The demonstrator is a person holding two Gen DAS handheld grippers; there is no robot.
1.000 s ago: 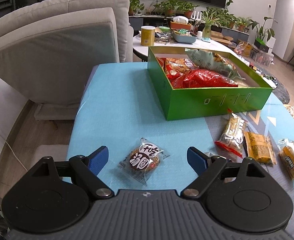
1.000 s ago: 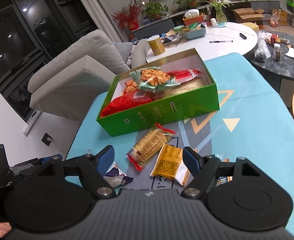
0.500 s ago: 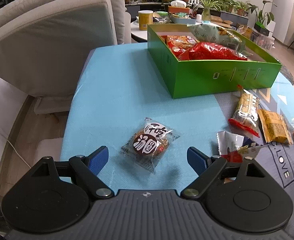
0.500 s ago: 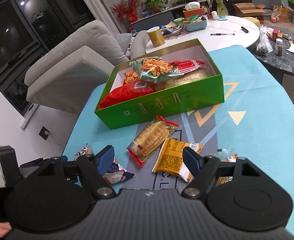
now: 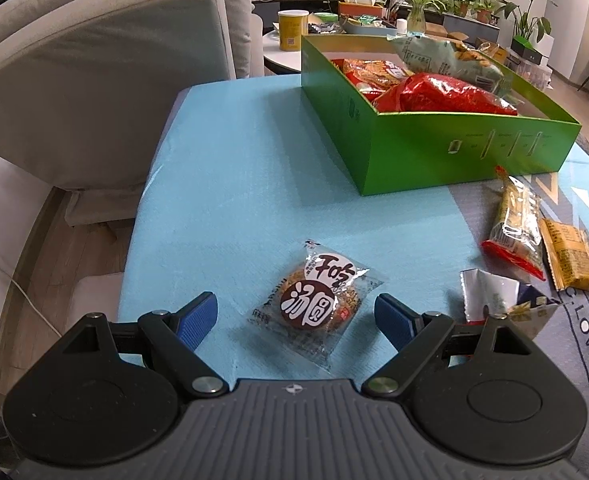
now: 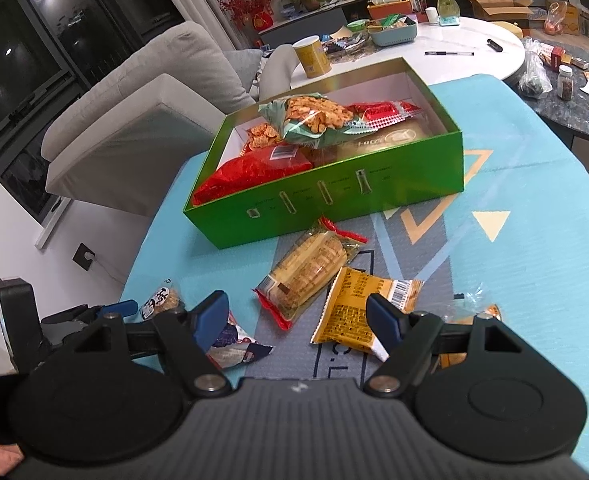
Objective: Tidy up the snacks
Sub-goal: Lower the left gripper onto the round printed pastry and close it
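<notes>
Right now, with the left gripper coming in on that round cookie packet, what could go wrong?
1. The round cookie packet lies flat in crinkly film; the open left gripper may pinch only the wrapper edge and slip, or crush the cookie.
2. The foil wrapper sits right beside the right-hand finger and could get nudged or caught.
3. The green box is already piled high; another packet might slide off.

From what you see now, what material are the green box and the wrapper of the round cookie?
The green box looks like stiff glossy cardboard: sharp folded edges, white inside walls, a soft sheen. The round cookie's wrapper looks like thin clear plastic film: the cookie shows through, with crimped edges and glare.
</notes>
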